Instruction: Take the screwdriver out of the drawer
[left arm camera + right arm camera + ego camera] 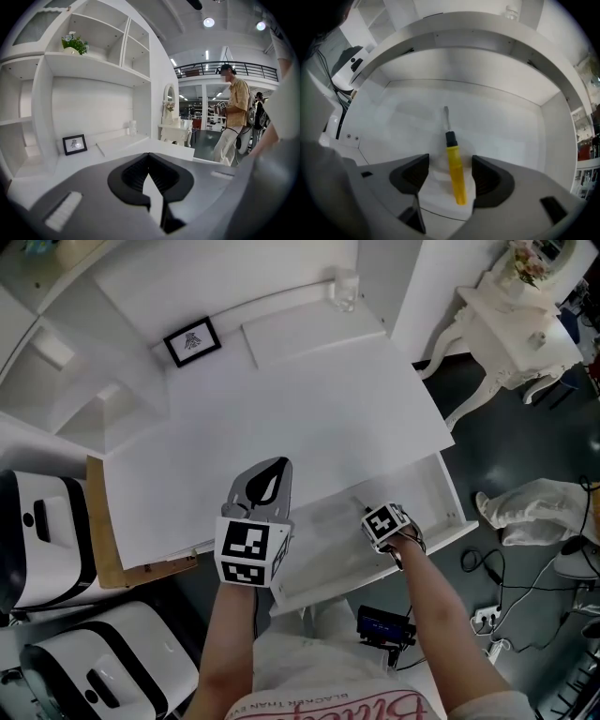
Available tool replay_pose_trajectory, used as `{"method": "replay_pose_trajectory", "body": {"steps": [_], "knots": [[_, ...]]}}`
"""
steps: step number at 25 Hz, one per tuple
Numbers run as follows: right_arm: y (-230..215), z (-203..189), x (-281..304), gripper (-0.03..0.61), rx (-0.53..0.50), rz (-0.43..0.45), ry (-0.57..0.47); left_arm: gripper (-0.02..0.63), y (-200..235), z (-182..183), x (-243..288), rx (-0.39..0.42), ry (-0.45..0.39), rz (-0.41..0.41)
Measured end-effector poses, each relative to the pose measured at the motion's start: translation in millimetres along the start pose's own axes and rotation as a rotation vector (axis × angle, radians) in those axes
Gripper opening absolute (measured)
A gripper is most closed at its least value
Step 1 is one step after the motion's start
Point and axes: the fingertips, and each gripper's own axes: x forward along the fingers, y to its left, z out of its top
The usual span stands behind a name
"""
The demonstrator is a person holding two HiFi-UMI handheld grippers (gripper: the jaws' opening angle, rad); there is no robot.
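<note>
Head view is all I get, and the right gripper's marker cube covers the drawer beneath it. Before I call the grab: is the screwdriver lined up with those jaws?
Observer: Yes. In the right gripper view the screwdriver lies flat on the drawer floor, its yellow handle between the open jaws of the right gripper.
Operator: Are the pads on it yet?
Observer: No. Both pads stand clear of the handle, with a gap on each side.
Operator: Which way does the shaft point?
Observer: Away from the gripper, towards the drawer's far wall.
</note>
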Motion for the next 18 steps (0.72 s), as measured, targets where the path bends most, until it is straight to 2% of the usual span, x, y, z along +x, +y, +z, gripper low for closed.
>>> {"method": "replay_pose_trajectory", "body": {"steps": [3, 8, 13, 18], "knots": [[-1, 2, 0, 0.284, -0.003, -0.005, -0.012, 0.009, 3, -3, -3, -0.005, 0.003, 0.007], [-10, 1, -3, 0.088, -0.031, -0.058, -0.006, 0.009, -1, -8, -6, 0.001, 0.014, 0.001], [-13, 3, -3, 0.081, -0.029, -0.066, -0.005, 0.009, -6, -9, -7, 0.011, 0.018, -0.016], [-5, 0, -12, 0.081, 0.061, -0.034, -0.009, 0.009, -6, 0, -13, 0.025, -0.002, -0.032]]}}
